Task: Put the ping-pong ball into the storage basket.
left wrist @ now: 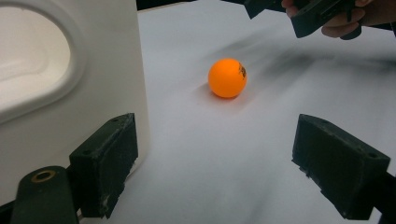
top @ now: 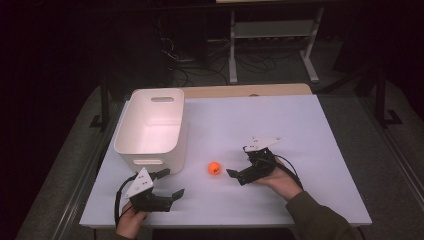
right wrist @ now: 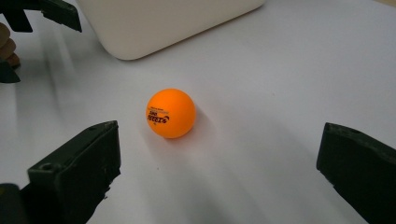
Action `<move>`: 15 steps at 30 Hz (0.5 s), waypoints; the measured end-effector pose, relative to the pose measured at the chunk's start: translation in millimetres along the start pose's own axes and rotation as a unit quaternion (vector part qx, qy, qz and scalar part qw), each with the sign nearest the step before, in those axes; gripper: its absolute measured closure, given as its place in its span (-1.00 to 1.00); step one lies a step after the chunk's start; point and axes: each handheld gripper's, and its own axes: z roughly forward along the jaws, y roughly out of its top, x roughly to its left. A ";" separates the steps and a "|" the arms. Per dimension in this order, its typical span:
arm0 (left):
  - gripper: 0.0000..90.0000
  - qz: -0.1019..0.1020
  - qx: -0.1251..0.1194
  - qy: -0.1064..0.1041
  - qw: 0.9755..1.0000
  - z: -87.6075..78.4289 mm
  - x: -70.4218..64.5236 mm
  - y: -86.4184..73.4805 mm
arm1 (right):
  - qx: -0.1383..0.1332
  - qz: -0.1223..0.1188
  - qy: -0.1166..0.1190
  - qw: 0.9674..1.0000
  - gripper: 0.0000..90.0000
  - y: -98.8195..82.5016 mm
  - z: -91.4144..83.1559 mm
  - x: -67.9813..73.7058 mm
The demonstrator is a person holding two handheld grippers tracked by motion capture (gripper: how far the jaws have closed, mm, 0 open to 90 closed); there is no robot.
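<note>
- One orange ping-pong ball (top: 214, 168) sits on the white tabletop (top: 300, 130), near the middle of its near half; one white plastic bin (top: 152, 125) with cut-out handles stands to the ball's far left.
- Two hand-held grippers are in play. The left hand-held gripper (top: 167, 183) is at the near left, just beside the bin's near wall, its jaws spread apart and empty. The right hand-held gripper (top: 239, 165) lies just right of the ball, its jaws also spread wide with nothing between them.
- In the left gripper view the bin's wall (left wrist: 70, 93) stands close by one jaw; bare tabletop separates the jaws from the ball (left wrist: 227, 77).
- In the right gripper view the ball (right wrist: 170, 113) lies ahead of the open jaws, touching neither.
- The ball is smooth, bright orange, with small dark printed lettering on its side.
- Beyond the tabletop, a metal frame (top: 272, 35) and cables lie in the dark.
</note>
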 end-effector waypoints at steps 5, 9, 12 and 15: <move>-0.69 0.001 0.000 0.000 1.000 0.0 0.0 0.0 | 0.000 -0.003 0.001 1.000 -1.00 1.7 2.0 0.5; -0.69 0.000 0.000 0.000 1.000 0.0 0.1 0.0 | -0.003 -0.001 0.002 1.000 -1.00 3.9 2.0 -0.3; -0.69 0.001 0.000 0.000 1.000 -0.1 0.0 0.0 | -0.005 -0.002 0.002 1.000 -1.00 5.5 2.3 -0.7; -0.69 0.001 0.000 0.000 1.000 0.1 0.1 0.0 | -0.005 -0.002 0.003 1.000 -1.00 6.4 3.0 -0.8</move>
